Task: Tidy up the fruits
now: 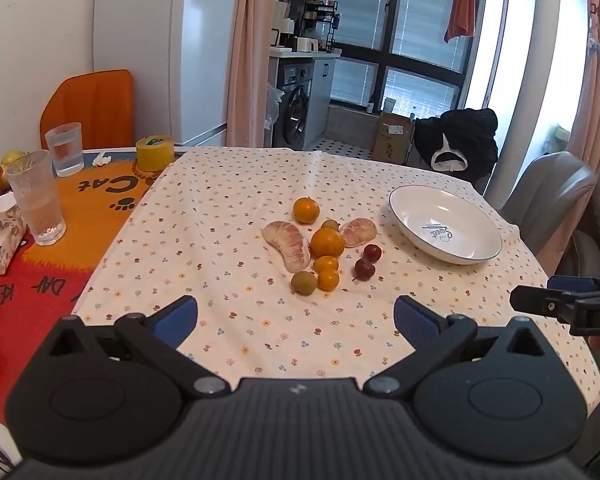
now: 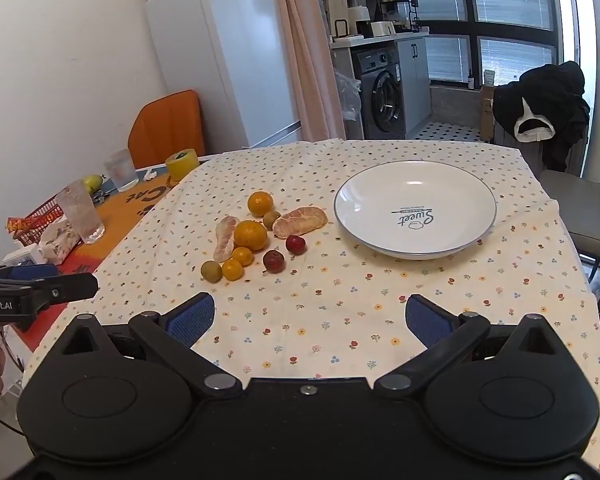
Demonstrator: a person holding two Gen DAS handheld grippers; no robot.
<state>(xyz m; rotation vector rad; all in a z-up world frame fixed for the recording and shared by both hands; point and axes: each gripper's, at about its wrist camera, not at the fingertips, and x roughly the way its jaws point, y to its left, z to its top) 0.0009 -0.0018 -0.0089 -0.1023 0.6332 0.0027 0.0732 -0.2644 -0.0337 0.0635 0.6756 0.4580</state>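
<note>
I have both tools spread wide and empty, the left tool (image 1: pixel 296 316) and right tool (image 2: pixel 310 316) hovering over the near edge of the desk (image 2: pixel 340 332). The fruits (image 2: pixel 252 236) lie clustered just left of the empty white plate (image 2: pixel 415 210), none on it yet. That plate looks like the intended collecting spot, so I judge nothing is sorted so far.

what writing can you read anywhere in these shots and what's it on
"Sweet", upside down to both cameras, inside the white plate; the small line beside it is too small to read.
"Cat", upside down, with a paw print, on the orange mat.
"DAY" and partial "KEEP", upside down, on the mat's red part.
"nRobot.AI", cut off, on the left gripper.
"DA", cut off, on the right gripper.
Yellow tape roll label: unreadable.
</note>
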